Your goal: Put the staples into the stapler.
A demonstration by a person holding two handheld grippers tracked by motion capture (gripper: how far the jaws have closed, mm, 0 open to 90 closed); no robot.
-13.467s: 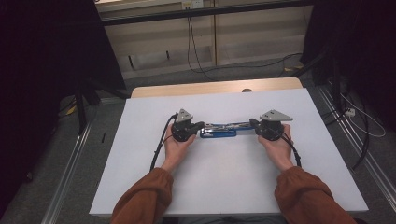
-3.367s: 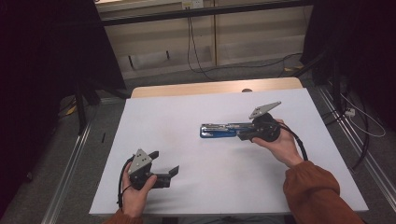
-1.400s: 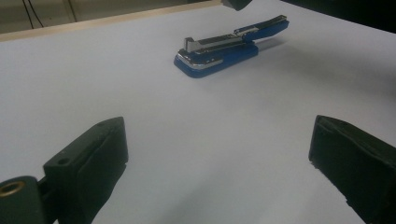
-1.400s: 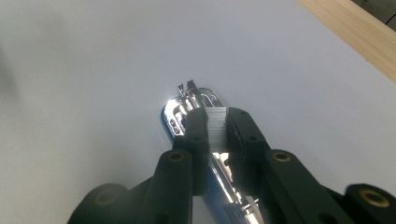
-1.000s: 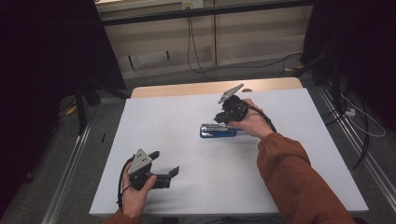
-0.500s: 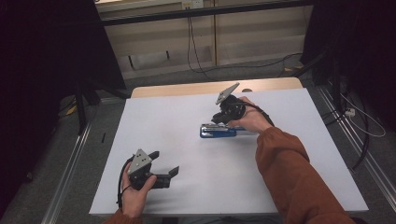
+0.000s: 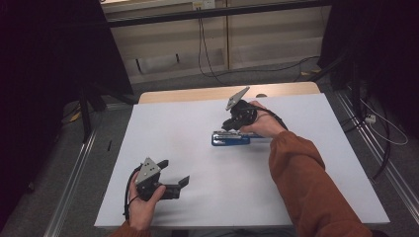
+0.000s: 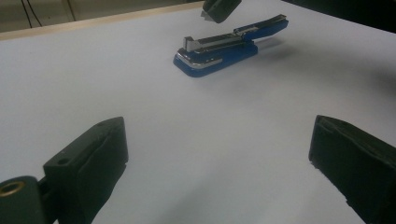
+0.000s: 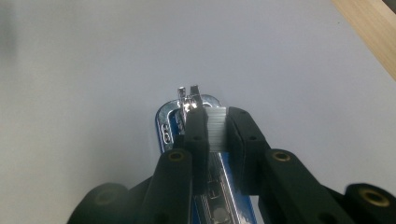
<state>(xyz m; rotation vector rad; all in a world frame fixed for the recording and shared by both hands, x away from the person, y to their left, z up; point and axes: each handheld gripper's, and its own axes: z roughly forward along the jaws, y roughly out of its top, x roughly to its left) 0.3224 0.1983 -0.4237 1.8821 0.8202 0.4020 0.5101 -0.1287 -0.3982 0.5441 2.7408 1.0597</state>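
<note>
Looking along the right gripper (image 9: 212,130), its jaws pinch a strip of staples (image 9: 215,128) over the blue stapler (image 9: 169,126), unseen from above. Mid-table the stapler (image 7: 230,138) sits; the right gripper has shifted left since earlier. The left gripper (image 7: 174,174) stays spread.

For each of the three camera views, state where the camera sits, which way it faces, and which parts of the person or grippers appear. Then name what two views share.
High view: above the person's side, facing forward and down on the white table; both forearms, left gripper, right gripper.
Left gripper view: on that gripper, low over the table, facing the blue stapler between its wide-apart jaws.
Right gripper view: on that gripper, looking down; its jaws are shut on a strip of staples above the stapler.
Shared: all views show the stapler.
</note>
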